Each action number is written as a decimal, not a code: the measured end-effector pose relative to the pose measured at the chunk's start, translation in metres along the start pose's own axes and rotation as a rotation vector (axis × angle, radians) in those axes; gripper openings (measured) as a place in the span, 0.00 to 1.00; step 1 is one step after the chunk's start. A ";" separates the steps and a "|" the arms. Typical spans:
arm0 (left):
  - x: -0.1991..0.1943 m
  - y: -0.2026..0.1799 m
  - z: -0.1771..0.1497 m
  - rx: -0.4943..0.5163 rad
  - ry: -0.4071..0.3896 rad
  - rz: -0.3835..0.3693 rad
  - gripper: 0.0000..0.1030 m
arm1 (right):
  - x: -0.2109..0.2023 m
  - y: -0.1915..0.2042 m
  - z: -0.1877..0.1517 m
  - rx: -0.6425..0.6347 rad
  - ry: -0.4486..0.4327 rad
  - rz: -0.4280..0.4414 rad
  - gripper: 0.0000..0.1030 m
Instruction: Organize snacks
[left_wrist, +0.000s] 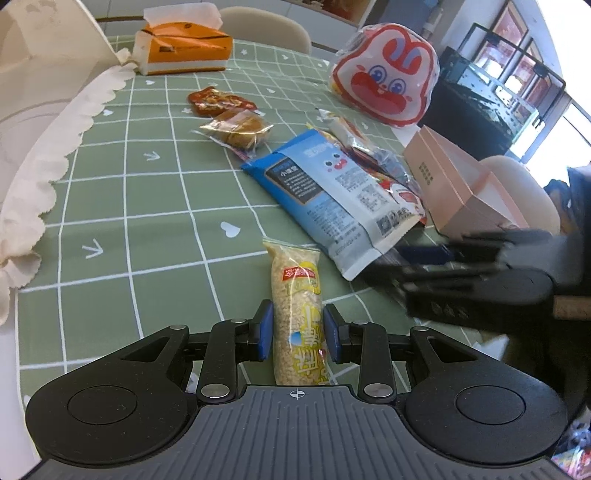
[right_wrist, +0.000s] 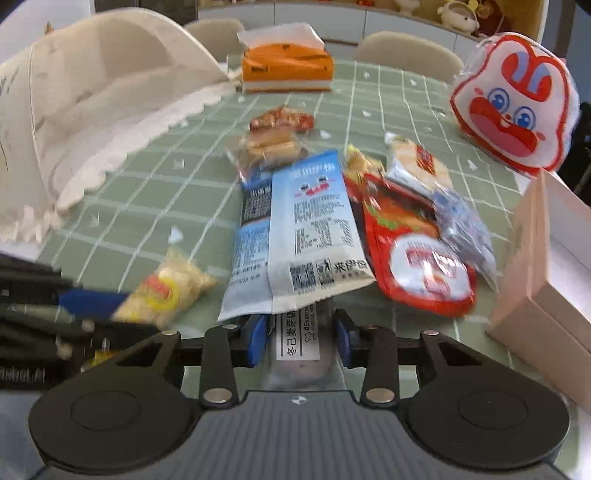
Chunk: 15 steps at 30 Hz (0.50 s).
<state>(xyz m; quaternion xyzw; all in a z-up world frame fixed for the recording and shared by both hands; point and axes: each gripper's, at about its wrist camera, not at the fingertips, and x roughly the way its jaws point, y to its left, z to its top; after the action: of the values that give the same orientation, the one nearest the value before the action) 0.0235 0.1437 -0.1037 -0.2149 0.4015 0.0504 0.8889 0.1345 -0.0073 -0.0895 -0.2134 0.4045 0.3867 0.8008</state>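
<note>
Two claws at work: each has one snack between its pads, and the rest lie loose on the tabletop (left_wrist: 110, 192).
Left claw (left_wrist: 298, 334): blue pads sit on both sides of the rice bar (left_wrist: 299, 314), touching or very nearly so; I judge it clamped on the bar, though a thin sliver shows at the right pad.
Right claw (right_wrist: 300, 338): pads stand either side of a clear-wrapped pack with a white label (right_wrist: 300, 343); the picture is blurred and gaps show at both sides, so I cannot tell whether it has bitten.
Step in hand: probably lifting both snacks toward the pink box (left_wrist: 465, 192), open at the tabletop's right edge.
Doing it well: make sure each pad bears squarely on the wrapper before lifting; raise the right pack slowly, since the blue-and-white bag (right_wrist: 314, 236) overlaps its far end and could drag along.
Risk: the two claws are close together, so move them one after the other.
Rice bar look: long, narrow, clear film over pale puffed grains, yellow and red print; stiff enough to hold by its near end.
Labelled pack look: soft, purplish contents, glossy film likely to slip.
</note>
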 end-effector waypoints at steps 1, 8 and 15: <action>-0.001 0.000 0.000 -0.006 0.006 -0.005 0.33 | -0.005 -0.003 -0.005 0.026 0.016 0.004 0.36; -0.003 -0.008 -0.008 0.017 0.013 -0.010 0.32 | -0.030 -0.001 -0.042 0.062 0.036 0.011 0.37; -0.005 -0.023 -0.017 0.072 -0.007 0.046 0.33 | -0.022 -0.006 -0.037 0.058 -0.022 0.002 0.38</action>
<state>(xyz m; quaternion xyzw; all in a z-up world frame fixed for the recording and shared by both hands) 0.0150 0.1164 -0.1023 -0.1734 0.4046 0.0571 0.8961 0.1131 -0.0449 -0.0923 -0.1854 0.4069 0.3781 0.8106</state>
